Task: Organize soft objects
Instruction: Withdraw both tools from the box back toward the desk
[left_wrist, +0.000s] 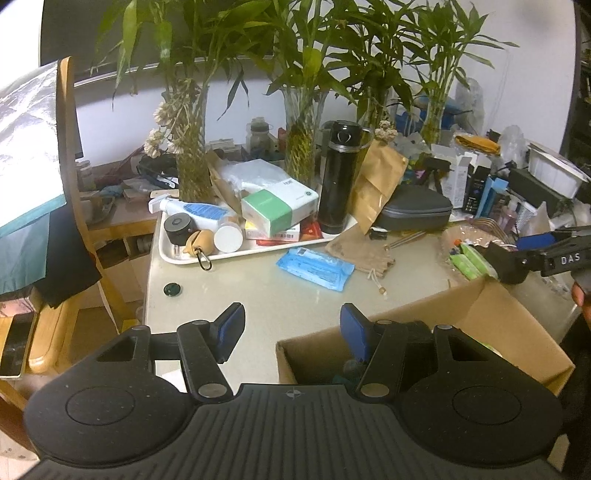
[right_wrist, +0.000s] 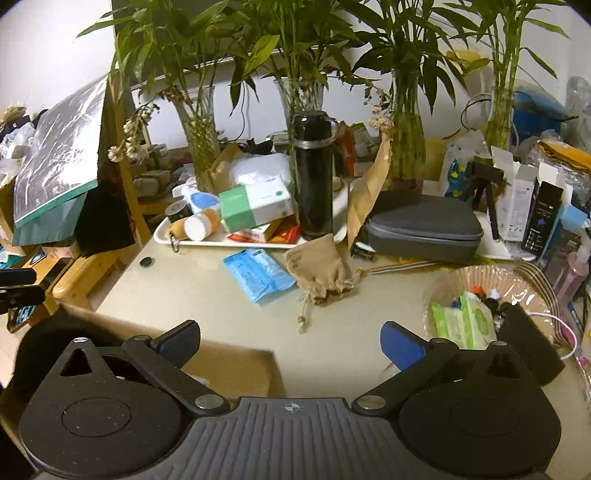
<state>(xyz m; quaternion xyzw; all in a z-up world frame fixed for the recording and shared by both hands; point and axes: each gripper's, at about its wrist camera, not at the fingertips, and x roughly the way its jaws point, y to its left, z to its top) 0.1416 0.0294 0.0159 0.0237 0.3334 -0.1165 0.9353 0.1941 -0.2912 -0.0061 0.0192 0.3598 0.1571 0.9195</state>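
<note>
A blue soft tissue pack (left_wrist: 315, 267) (right_wrist: 258, 274) lies on the beige table, with a tan drawstring pouch (left_wrist: 364, 253) (right_wrist: 320, 270) touching its right side. An open cardboard box (left_wrist: 424, 339) (right_wrist: 229, 363) stands at the table's near edge with dark items inside. A green wipes pack (right_wrist: 463, 319) (left_wrist: 471, 260) lies in a clear bowl (right_wrist: 524, 284). My left gripper (left_wrist: 293, 325) is open and empty, over the box's left corner. My right gripper (right_wrist: 291, 343) is open and empty, just right of the box, near the table's front; it shows at the far right of the left wrist view (left_wrist: 517, 262).
A white tray (left_wrist: 173, 254) (right_wrist: 162, 236) holds boxes, bottles and a black flask (left_wrist: 338, 177) (right_wrist: 314, 173). A grey zip case (left_wrist: 417, 212) (right_wrist: 424, 230), glass vases with bamboo (left_wrist: 301, 136) and clutter line the back. A wooden chair (left_wrist: 70, 206) stands at the left.
</note>
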